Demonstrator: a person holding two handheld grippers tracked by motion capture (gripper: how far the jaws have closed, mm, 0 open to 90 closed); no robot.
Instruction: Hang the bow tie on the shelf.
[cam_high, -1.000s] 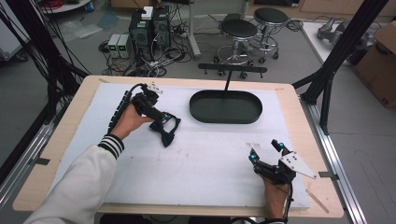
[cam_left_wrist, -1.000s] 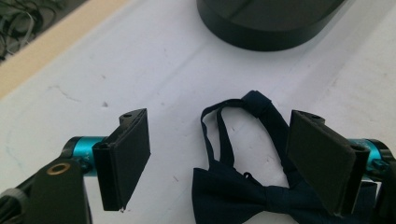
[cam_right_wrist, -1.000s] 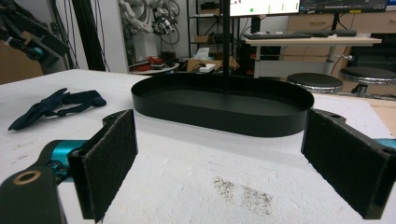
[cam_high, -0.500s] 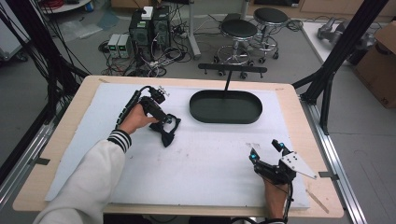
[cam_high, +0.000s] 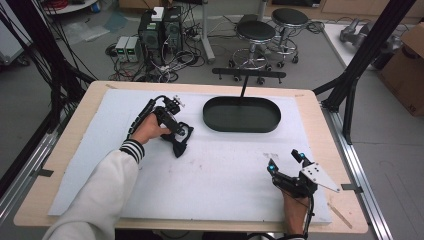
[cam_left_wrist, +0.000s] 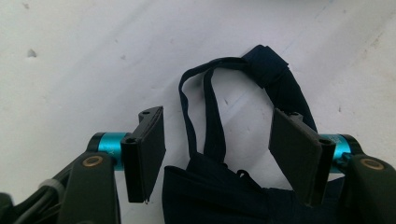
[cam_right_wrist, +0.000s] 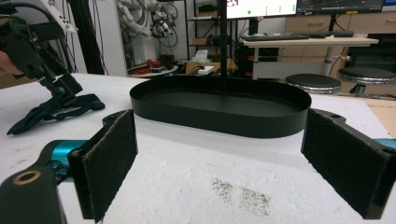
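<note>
Left gripper view: dark cloth (cam_left_wrist: 243, 186) between parted jaws

the high view looks forward and down on the whole white table mat (cam_high: 225, 180) from above the person's side. the left gripper view looks straight down, very close to the mat. the right gripper view looks low and level across it; it shares the black tray (cam_right_wrist: 219, 109) (cam_high: 241, 114) with the high view.
</note>
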